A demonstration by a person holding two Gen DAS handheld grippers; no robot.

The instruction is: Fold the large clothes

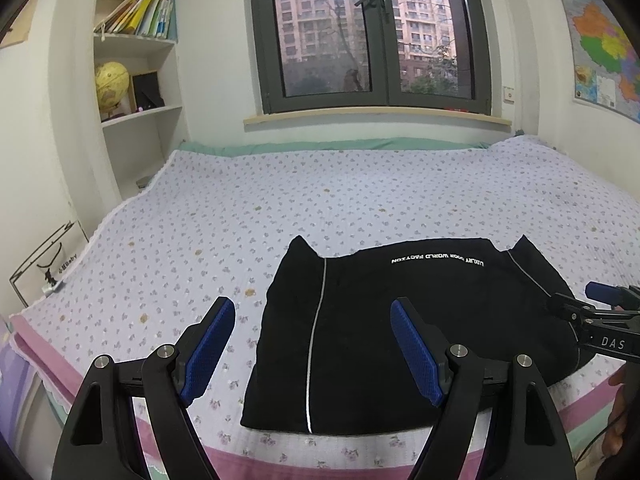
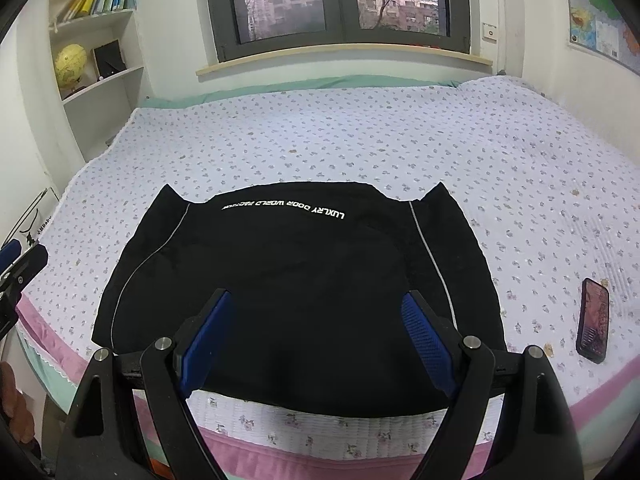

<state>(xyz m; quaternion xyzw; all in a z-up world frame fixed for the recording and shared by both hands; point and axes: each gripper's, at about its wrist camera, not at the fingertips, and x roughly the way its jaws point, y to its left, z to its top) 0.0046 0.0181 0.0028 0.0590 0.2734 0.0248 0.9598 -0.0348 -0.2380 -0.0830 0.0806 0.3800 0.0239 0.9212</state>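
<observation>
1. Garment [image 2: 288,288], black, folded, lies flat on bedspread [image 2: 400,140], lower centre of both views.
2. Left gripper [image 1: 312,320]: jaws wide, nothing held.
3. Right gripper [image 2: 316,312]: jaws wide, nothing held.
4. Phone [image 2: 593,319] lies at right.

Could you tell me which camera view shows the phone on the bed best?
The right wrist view: the phone lies in full sight on the bedspread, right of the black garment. The left wrist view does not show it at all.
</observation>
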